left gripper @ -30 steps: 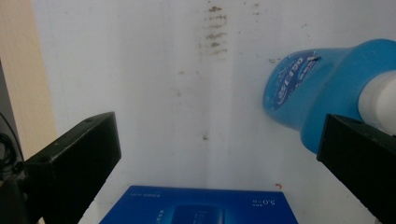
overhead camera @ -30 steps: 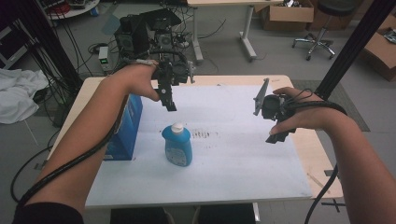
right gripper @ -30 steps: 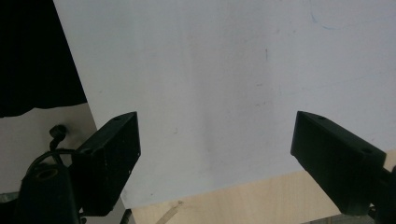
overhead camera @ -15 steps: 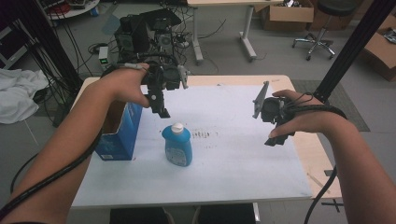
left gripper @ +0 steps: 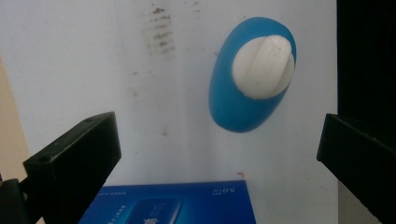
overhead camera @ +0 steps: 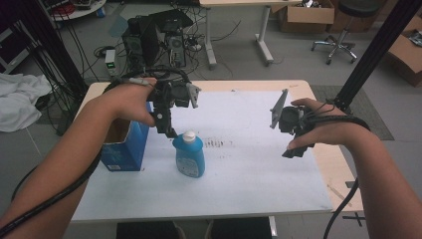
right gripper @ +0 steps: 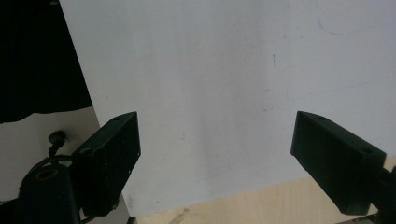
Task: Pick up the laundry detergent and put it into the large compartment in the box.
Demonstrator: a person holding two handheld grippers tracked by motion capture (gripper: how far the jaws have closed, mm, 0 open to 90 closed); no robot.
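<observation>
Left gripper [overhead camera: 166,127] hangs above the white sheet [overhead camera: 239,164] on the table [overhead camera: 343,174], jaws spread wide and empty, pointing down just beside the white cap [overhead camera: 189,135] of the blue bottle [overhead camera: 189,158]. In the left gripper view the bottle [left gripper: 247,88] stands upright between the jaws, seen from above, not touched. Blue carton [overhead camera: 124,147] stands left of the bottle, near it. Right gripper [overhead camera: 286,132] is held above the sheet's right side, well apart from the bottle, jaws wide and empty.
</observation>
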